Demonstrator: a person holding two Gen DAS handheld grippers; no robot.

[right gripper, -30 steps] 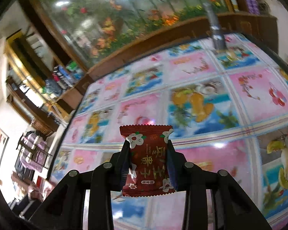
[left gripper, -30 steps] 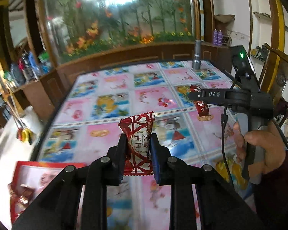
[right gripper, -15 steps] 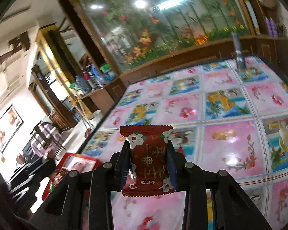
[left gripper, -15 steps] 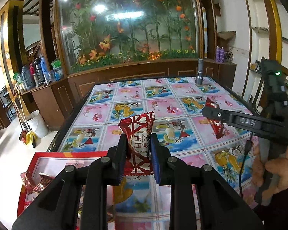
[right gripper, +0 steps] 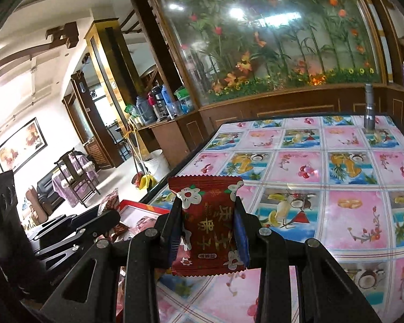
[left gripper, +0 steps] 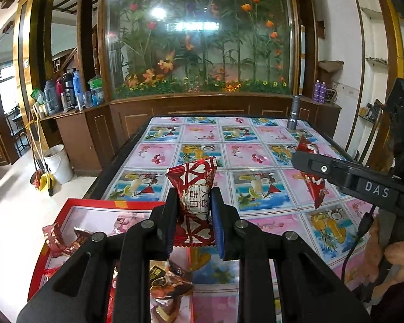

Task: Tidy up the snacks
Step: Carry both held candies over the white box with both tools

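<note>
My left gripper (left gripper: 194,212) is shut on a red and white heart-patterned candy (left gripper: 195,202) and holds it above the right edge of a red tray (left gripper: 94,206) at the table's left corner. The tray holds several wrapped candies (left gripper: 169,282). My right gripper (right gripper: 208,224) is shut on a dark red flower-printed candy (right gripper: 210,226) above the table. It also shows in the left wrist view (left gripper: 313,185), to the right, with its candy (left gripper: 316,188). The tray shows in the right wrist view (right gripper: 140,210) at lower left, beside the left gripper (right gripper: 105,222).
The table (left gripper: 256,153) has a glossy pink and blue fruit-print cover. A grey flashlight (left gripper: 293,115) stands upright at its far right corner. A wooden cabinet with a flower display is behind. A white bucket (left gripper: 58,162) and brooms stand on the floor to the left.
Both grippers have pulled back and to the left with their candies still held. The red tray has come into view under the left gripper.
</note>
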